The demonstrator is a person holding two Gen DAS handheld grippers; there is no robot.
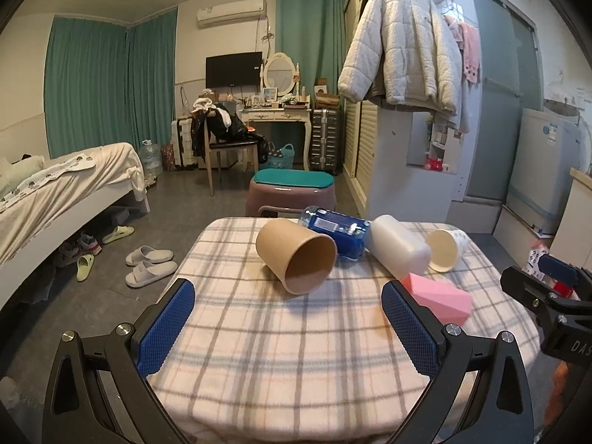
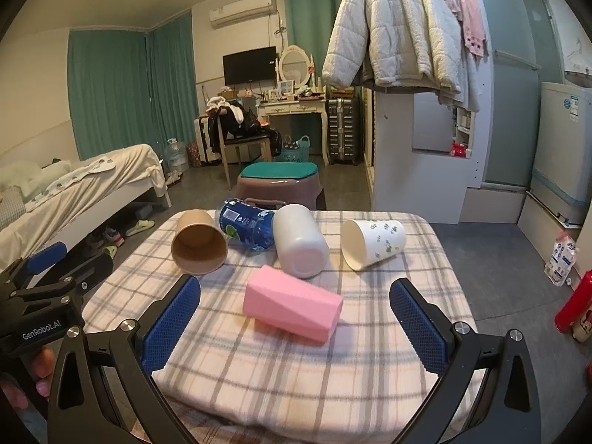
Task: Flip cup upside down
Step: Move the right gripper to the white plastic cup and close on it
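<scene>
Several cups lie on their sides on a small table with a plaid cloth (image 1: pixel 281 351) (image 2: pixel 296 362). A brown paper cup (image 1: pixel 296 255) (image 2: pixel 198 244) lies with its mouth towards me. Beside it lie a blue printed cup (image 1: pixel 336 227) (image 2: pixel 248 227), a plain white cup (image 1: pixel 399 244) (image 2: pixel 301 240), a white cup with green prints (image 1: pixel 446 248) (image 2: pixel 372 242) and a pink faceted cup (image 1: pixel 440 298) (image 2: pixel 292 305). My left gripper (image 1: pixel 288 322) is open and empty, short of the brown cup. My right gripper (image 2: pixel 296 318) is open and empty, its fingers either side of the pink cup's near end.
A purple stool with a green cushion (image 1: pixel 292 188) (image 2: pixel 279 181) stands just beyond the table. A bed (image 1: pixel 55 188) is at the left, slippers (image 1: pixel 148 264) on the floor. A wardrobe with a hanging white jacket (image 1: pixel 403 48) and a washing machine (image 1: pixel 544 166) are at the right. A red bottle (image 2: pixel 575 301) stands on the floor.
</scene>
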